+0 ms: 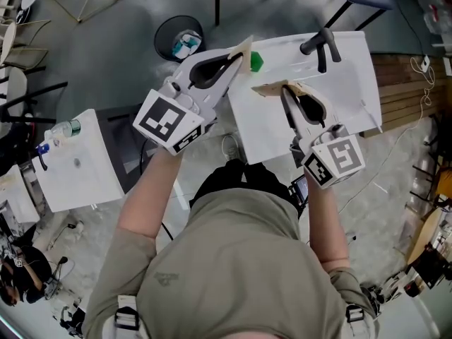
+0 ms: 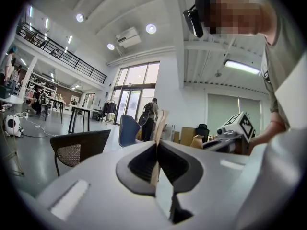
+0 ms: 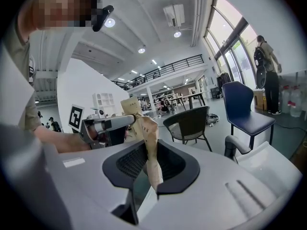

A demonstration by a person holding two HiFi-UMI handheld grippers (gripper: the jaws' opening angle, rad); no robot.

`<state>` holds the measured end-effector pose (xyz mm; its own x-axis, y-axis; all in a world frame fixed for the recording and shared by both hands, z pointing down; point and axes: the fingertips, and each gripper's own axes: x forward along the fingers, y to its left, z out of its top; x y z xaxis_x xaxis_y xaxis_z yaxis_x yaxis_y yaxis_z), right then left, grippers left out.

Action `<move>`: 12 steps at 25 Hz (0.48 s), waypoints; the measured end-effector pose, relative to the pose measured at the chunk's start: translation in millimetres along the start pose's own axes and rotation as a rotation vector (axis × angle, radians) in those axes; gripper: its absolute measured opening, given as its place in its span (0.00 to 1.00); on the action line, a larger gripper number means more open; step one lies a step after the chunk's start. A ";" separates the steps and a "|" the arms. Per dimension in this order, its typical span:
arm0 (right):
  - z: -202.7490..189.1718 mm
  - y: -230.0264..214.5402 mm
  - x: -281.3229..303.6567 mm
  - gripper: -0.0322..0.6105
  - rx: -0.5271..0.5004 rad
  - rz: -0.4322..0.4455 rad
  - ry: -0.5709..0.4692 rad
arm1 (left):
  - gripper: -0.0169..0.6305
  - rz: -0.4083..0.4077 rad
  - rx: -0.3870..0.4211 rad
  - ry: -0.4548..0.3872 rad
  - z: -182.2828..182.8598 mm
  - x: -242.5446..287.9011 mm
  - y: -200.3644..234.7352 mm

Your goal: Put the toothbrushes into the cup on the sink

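Two grippers each pinch a toothbrush in a tan paper sleeve over a white sink (image 1: 349, 83). The left gripper (image 1: 240, 54) (image 2: 157, 145) has its jaws drawn narrow on the left toothbrush (image 1: 245, 46) (image 2: 159, 123), which stands up thin and straight from between the dark pads toward 12 o'clock in the left gripper view. The right gripper (image 1: 285, 90) (image 3: 148, 152) has its jaws closed on the right toothbrush (image 1: 270, 88) (image 3: 144, 128), whose creased sleeve rises from the pads and leans toward 11 o'clock in the right gripper view. In the head view the left toothbrush pokes past the jaw tips at the sink's 10 o'clock corner, and a green cup (image 1: 256, 61) sits just beside it at its 4 o'clock; whether they touch cannot be told. The right toothbrush sticks out toward 9 o'clock from its jaws, over the sink's left half and near the cup, at the cup's 5 o'clock. The left forearm reaches from 7 o'clock with its gripper aimed toward 2 o'clock, the marker cube at the wrist end. The right forearm comes up from 5 o'clock, its gripper aimed toward 11 o'clock. A black faucet (image 1: 321, 44) stands at the sink's 12 o'clock edge.
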<state>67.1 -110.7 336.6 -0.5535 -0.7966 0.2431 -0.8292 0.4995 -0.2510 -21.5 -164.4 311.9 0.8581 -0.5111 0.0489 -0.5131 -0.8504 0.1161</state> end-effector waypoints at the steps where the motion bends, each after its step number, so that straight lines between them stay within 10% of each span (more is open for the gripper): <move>1: -0.3 -0.9 0.6 0.17 0.000 0.000 0.002 | 0.04 0.000 -0.001 -0.001 -0.9 2.6 2.3; 12: -9.7 -18.8 -2.5 0.17 0.008 -0.017 0.036 | 0.04 -0.004 -0.025 0.007 -19.6 34.6 23.4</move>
<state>83.3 -114.8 349.8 -0.5423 -0.7919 0.2808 -0.8376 0.4833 -0.2546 -3.5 -199.6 335.7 0.8604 -0.5067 0.0553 -0.5091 -0.8491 0.1406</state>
